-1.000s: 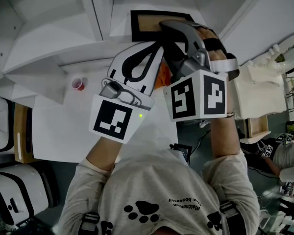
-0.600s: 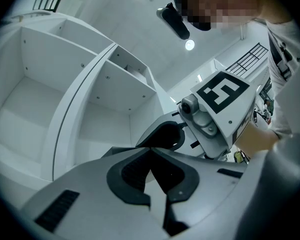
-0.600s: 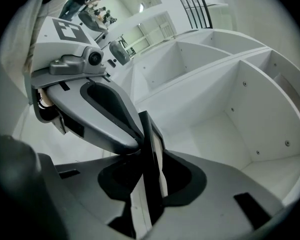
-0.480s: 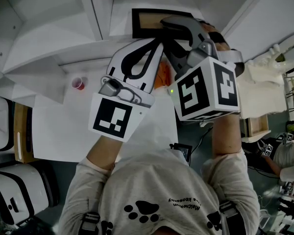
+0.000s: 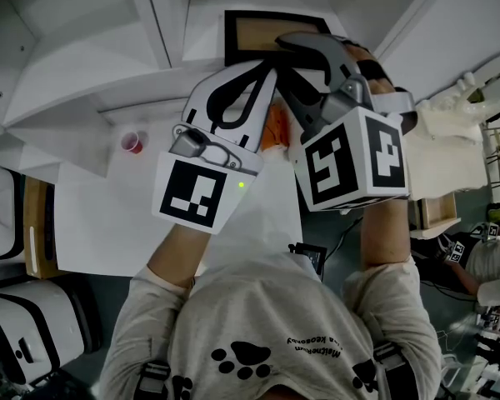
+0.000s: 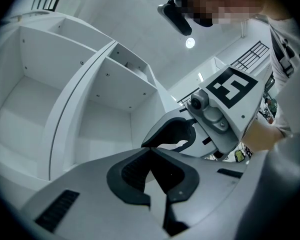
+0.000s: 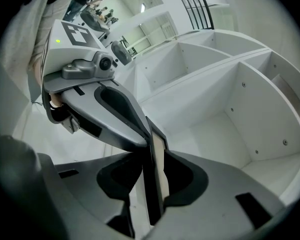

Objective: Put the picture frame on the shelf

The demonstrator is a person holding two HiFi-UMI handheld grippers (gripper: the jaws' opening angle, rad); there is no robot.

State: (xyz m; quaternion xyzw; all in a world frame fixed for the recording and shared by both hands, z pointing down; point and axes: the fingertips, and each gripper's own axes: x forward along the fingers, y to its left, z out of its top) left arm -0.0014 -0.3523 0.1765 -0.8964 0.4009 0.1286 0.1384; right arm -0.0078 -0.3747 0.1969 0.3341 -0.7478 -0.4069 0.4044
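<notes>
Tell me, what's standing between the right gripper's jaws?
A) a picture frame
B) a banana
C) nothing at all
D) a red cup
A: in the right gripper view the picture frame stands edge-on between the jaws of the right gripper, which have just been opening.

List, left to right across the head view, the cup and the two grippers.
Red cup → left gripper → right gripper, whose jaws have just been opening with the picture frame between them.
</notes>
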